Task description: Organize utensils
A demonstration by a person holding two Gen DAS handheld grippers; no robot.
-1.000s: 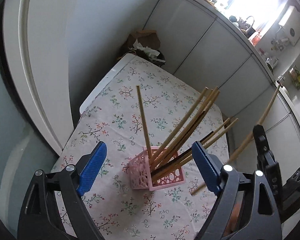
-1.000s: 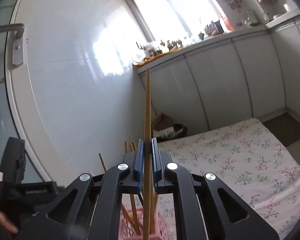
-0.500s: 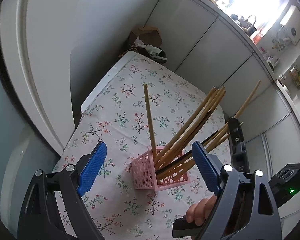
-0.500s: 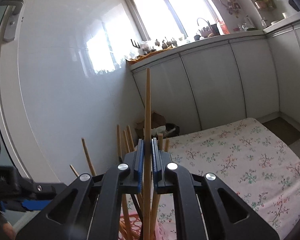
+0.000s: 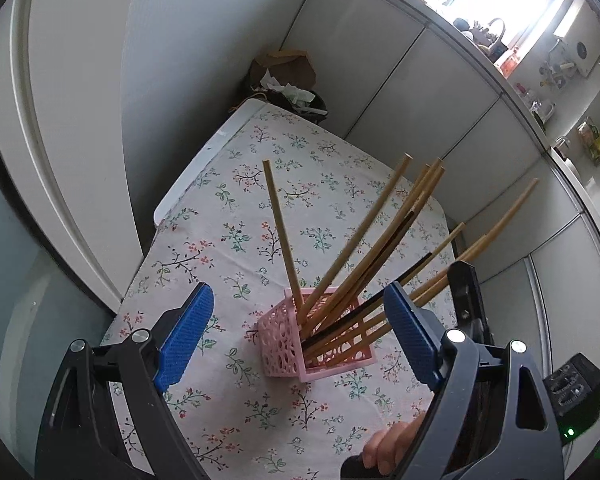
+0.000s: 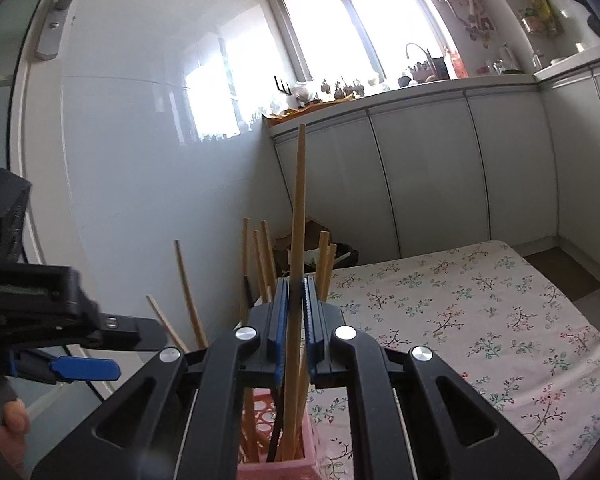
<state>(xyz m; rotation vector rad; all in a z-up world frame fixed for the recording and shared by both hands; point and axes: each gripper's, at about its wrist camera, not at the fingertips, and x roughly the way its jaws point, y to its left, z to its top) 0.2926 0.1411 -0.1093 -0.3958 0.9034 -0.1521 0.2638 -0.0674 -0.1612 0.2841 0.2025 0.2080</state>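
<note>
A pink perforated holder (image 5: 316,344) stands on the flowered tablecloth (image 5: 260,216) with several wooden chopsticks (image 5: 352,244) and a dark one leaning out of it. My left gripper (image 5: 296,340) is open and empty, above and in front of the holder. My right gripper (image 6: 296,320) is shut on a wooden chopstick (image 6: 299,216), held upright with its lower end down inside the holder (image 6: 276,468). In the left wrist view that chopstick (image 5: 500,220) rises past the right gripper's finger (image 5: 466,296).
A white wall and door (image 6: 52,40) stand close on the left. Grey cabinets (image 6: 420,176) run behind the table. A bin with paper and cardboard (image 5: 288,84) sits at the table's far corner. The left gripper (image 6: 80,368) shows in the right wrist view.
My right gripper has moved down and in over the holder, lowering its chopstick in among the others. The left gripper has stayed open.
</note>
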